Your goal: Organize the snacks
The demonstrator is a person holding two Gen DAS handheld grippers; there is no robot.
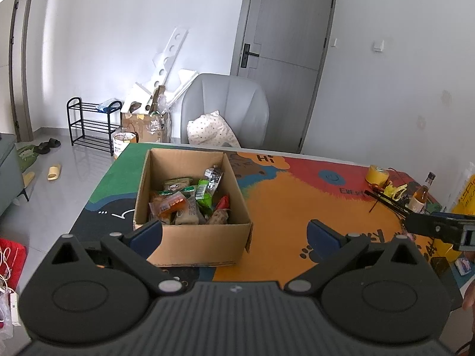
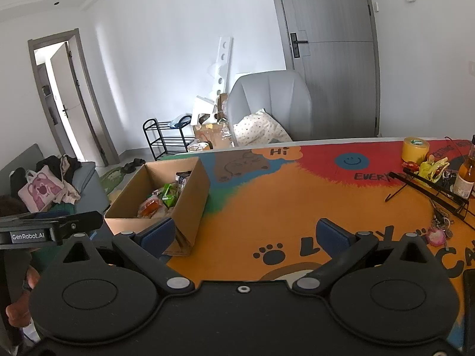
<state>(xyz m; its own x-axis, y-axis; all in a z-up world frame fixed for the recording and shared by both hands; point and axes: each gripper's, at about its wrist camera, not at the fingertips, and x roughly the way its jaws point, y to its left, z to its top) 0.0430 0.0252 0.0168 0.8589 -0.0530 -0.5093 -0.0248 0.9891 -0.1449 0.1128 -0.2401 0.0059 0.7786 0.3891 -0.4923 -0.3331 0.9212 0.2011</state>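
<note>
Left tongs (image 1: 234,234): spread wide, nothing between the blue pads, hovering over the near edge of the desk; the left pad overlaps the cardboard box's near left corner in the left wrist view.
Right tongs (image 2: 246,234): also spread wide and empty, above the orange part of the mat, to the right of the box.
Desk (image 2: 297,207): covered by a colourful cartoon mat with paw prints, a smiley face and a "Hi" bubble.
Cardboard box (image 1: 196,237): open-topped, standing on the left part of the desk, near its left and far edges.
Snacks (image 1: 187,201): a heap of wrapped packets inside the box, in orange, green, red and pale wrappers; one silvery packet leans against the right inner wall.
Right end of desk: a black wire rack (image 2: 427,187), a glass bottle (image 2: 466,172) with a brown liquid and a roll of yellow tape (image 2: 415,149) farther back.
Behind the desk: a grey chair (image 1: 225,106) holding a dotted pillow (image 1: 212,130).
Far wall: a black shoe rack (image 1: 90,124) on the floor, foam packing and a grey door (image 1: 285,29).
</note>
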